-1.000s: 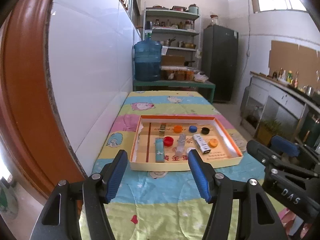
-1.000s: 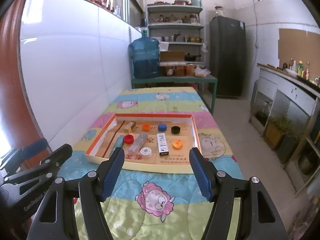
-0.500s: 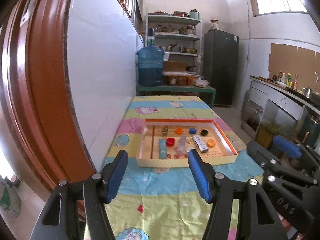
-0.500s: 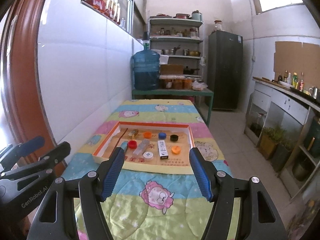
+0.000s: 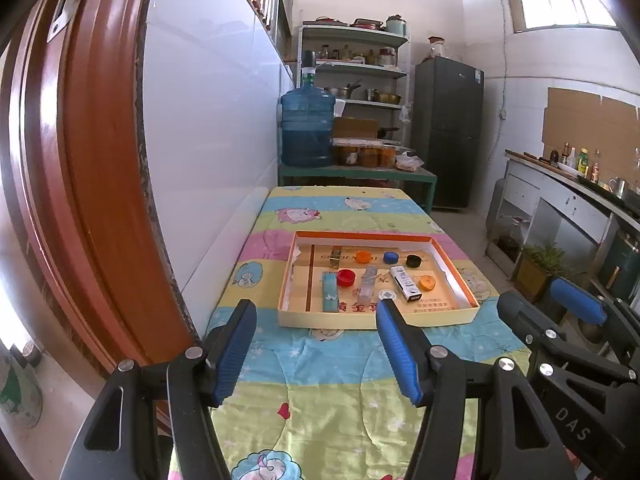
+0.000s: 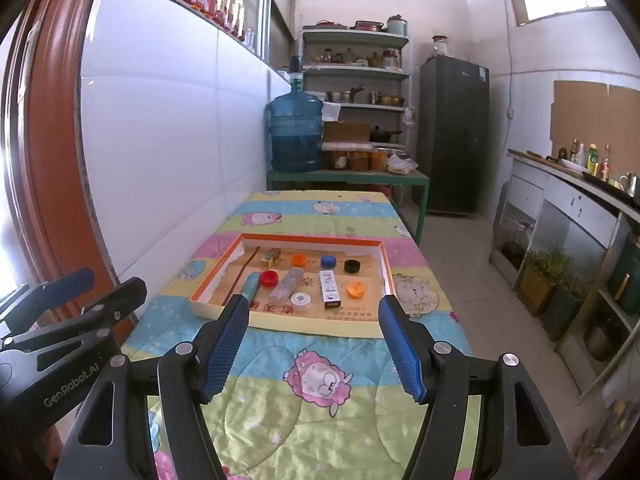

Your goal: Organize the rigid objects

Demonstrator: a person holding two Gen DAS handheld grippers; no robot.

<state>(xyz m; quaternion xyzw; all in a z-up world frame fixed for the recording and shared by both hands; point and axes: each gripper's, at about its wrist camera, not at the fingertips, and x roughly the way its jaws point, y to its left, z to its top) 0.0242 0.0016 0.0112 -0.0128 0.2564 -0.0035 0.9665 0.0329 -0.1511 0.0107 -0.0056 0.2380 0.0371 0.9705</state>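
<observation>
I am holding both claws back from the work, low over the near end of the tabletop [image 6: 320, 412] with its cartoon quilt. Left claw [image 5: 316, 348] is released, jaws wide, nothing between them. Right claw [image 6: 314, 346] is likewise released and empty.

The box lid [image 6: 316, 326] is lying ahead of both claws, well apart from the fingertips, and all the pieces are sitting inside it. Farthest from the right claw, in a row: small gold block [image 6: 270, 257], orange cap [image 6: 299, 259], blue cap [image 6: 327, 261], black cap [image 6: 352, 266]. Nearer: red cap [image 6: 268, 278], clear tube [image 6: 285, 284], white cap [image 6: 301, 300], white stick [image 6: 329, 288], a second orange cap [image 6: 355, 289]. A blue strip [image 5: 329, 297] is lying nearest the left claw, beside a thin brown rod [image 5: 308, 278].

Step in hand, as I am judging it: standing off, nothing picked yet; sorting either not begun or just about finished. I cannot tell which.

If continuing, the next move is calling for reaching forward and down over the lid's near wall, then closing on one piece. The flat caps are needing a steep, low pinch; neighbours are lying close.
</observation>
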